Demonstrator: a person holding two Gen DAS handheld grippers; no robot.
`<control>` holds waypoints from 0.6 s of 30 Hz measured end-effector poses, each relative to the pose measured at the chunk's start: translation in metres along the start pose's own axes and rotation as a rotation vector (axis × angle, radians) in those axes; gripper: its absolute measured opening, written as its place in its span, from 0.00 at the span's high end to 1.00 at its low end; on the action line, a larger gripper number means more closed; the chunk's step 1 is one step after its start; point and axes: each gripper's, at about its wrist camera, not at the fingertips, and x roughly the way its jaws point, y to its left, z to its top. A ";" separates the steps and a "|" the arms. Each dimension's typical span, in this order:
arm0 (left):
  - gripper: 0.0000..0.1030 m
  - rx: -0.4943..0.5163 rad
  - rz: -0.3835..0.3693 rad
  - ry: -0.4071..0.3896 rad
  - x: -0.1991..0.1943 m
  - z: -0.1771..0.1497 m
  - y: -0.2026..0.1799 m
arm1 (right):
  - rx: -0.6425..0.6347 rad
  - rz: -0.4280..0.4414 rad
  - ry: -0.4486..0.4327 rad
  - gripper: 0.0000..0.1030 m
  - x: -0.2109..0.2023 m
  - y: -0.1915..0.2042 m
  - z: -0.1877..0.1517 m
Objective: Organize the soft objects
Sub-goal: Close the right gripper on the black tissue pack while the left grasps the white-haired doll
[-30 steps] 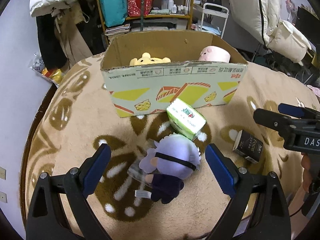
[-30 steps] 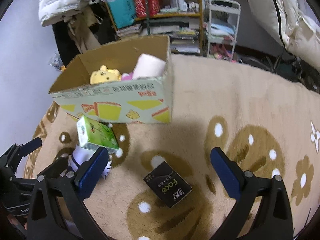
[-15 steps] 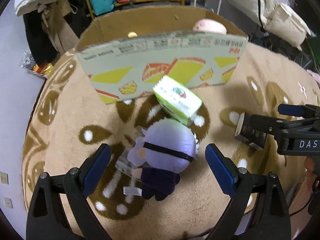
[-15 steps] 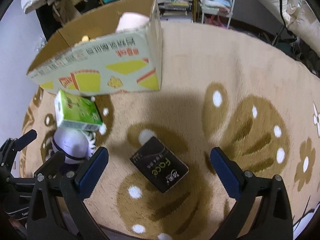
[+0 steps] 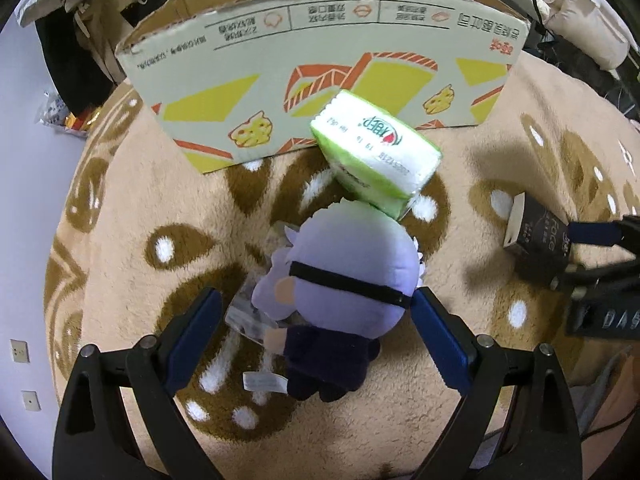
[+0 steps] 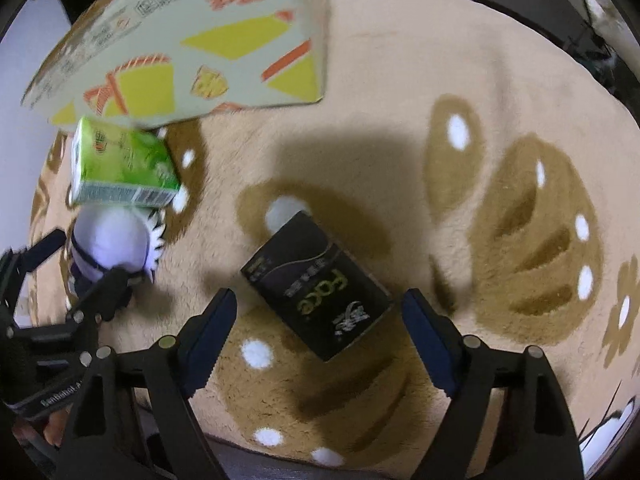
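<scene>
Left tongs [image 5: 316,328] closing astride plush doll [image 5: 340,280], head toward box [image 5: 320,60].

Green pack [image 5: 374,162] crowds plush [image 5: 340,280]; rug [image 6: 400,152] rightward open.

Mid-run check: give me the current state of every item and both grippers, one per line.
Plush doll: lying on the rug, between the left gripper's fingers, ungripped.
Green tissue pack: tilted, leaning on the doll's head.
Black tissue pack: flat on the rug, between the right gripper's fingers.
Cardboard box: upright, top open.
Left gripper: jaws closing.
Right gripper: jaws closing.
</scene>
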 end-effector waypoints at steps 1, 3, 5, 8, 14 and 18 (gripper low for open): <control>0.18 -0.003 -0.019 0.003 0.001 0.000 0.001 | -0.011 -0.006 0.007 0.14 0.002 0.002 0.000; 0.32 -0.011 -0.068 0.006 0.001 0.000 0.002 | -0.032 -0.023 0.022 0.17 0.007 0.007 -0.001; 0.38 -0.009 -0.087 0.005 0.002 -0.001 0.002 | -0.043 -0.044 0.027 0.22 0.011 0.010 -0.001; 0.43 -0.009 -0.085 -0.004 0.000 -0.002 -0.001 | -0.054 -0.067 0.030 0.27 0.014 0.012 -0.002; 0.49 -0.041 -0.097 -0.028 -0.014 -0.007 0.000 | -0.102 -0.085 0.003 0.40 0.010 0.021 0.002; 0.53 -0.077 -0.091 -0.055 -0.024 -0.009 0.005 | -0.115 -0.058 -0.043 0.41 0.003 0.028 0.002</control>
